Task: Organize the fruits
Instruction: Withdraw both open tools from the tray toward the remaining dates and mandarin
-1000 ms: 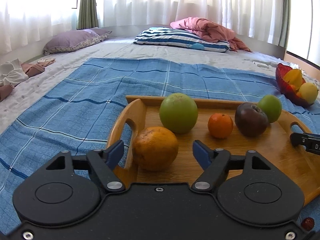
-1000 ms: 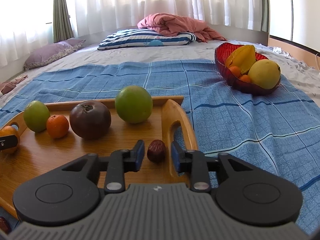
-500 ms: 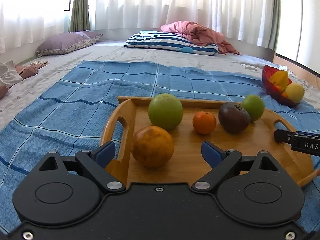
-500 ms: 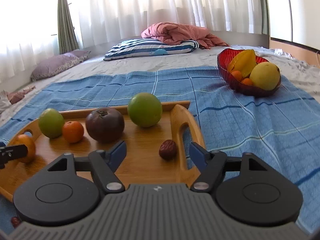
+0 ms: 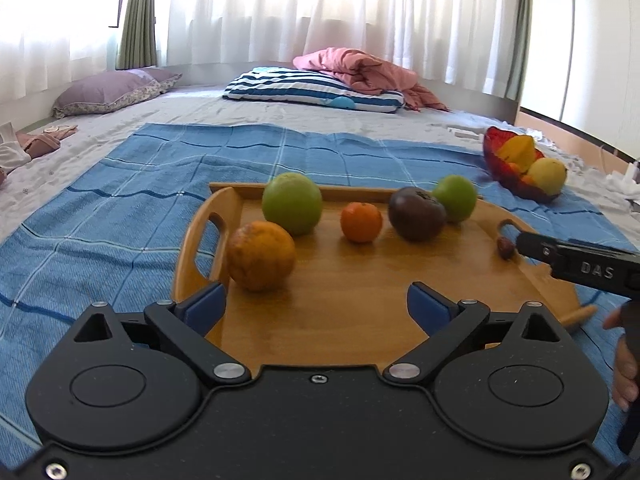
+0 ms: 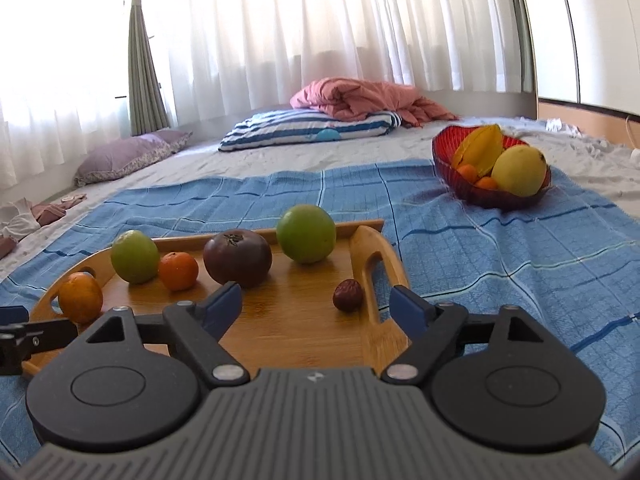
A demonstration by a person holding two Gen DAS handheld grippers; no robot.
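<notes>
On wooden tray [image 5: 360, 292]: six fruits; red bowl [image 6: 452, 168] holds more

2 green fruits [image 6: 306, 233], 2 oranges [image 6: 178, 271], 1 dark tomato [image 6: 237, 258], 1 date [image 6: 348, 295], 1 tray [image 6: 304, 332], 1 bowl [image 6: 492, 194]

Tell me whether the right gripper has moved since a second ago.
Yes. The right gripper has drawn back from the tray handle, its jaws have just been opening, and nothing is between them.

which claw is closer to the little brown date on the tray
Right. The right claw sits just before the date, by the tray's right handle; the left claw is at the opposite end.
</notes>
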